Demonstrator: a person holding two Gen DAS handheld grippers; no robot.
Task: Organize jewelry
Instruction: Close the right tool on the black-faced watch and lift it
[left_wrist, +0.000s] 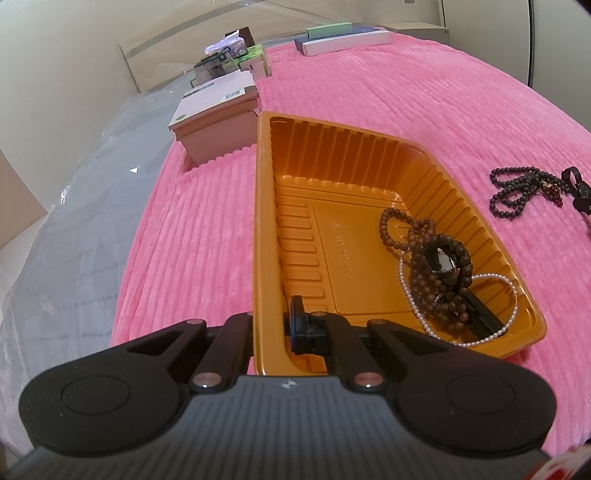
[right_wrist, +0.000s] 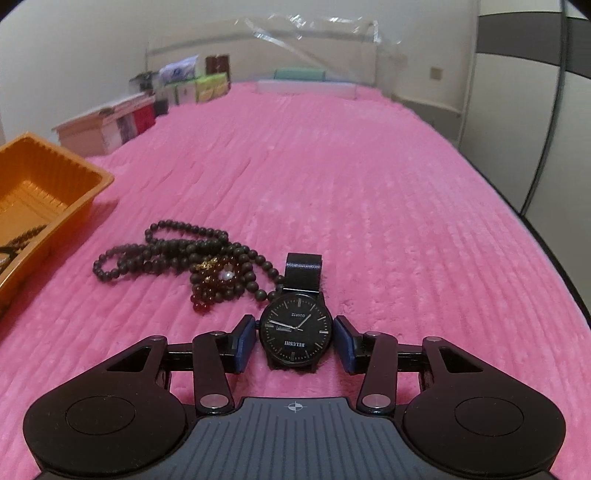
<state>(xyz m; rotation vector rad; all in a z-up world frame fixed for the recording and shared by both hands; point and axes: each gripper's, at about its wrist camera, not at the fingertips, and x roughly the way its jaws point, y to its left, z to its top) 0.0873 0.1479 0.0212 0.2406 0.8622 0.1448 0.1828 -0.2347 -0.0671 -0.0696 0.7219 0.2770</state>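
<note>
My left gripper (left_wrist: 271, 332) is shut on the near left wall of the orange plastic tray (left_wrist: 264, 221), one finger inside and one outside. In the tray lie brown bead strings (left_wrist: 424, 254), a pearl necklace (left_wrist: 513, 291) and a black watch (left_wrist: 447, 264). My right gripper (right_wrist: 295, 341) is open, its blue pads (right_wrist: 245, 343) on either side of a black watch (right_wrist: 295, 332) lying face up on the pink blanket. Dark bead strings (right_wrist: 177, 254) with red beads lie just beyond the watch, also in the left wrist view (left_wrist: 517, 192). The tray's corner shows at left (right_wrist: 74, 206).
The pink ribbed blanket (right_wrist: 369, 203) covers the bed. A pink box (left_wrist: 218, 122) stands just behind the tray, with more boxes (left_wrist: 236, 55) along the left edge and flat boxes (left_wrist: 343, 40) at the head. Clear plastic sheeting (left_wrist: 74, 184) lies at left.
</note>
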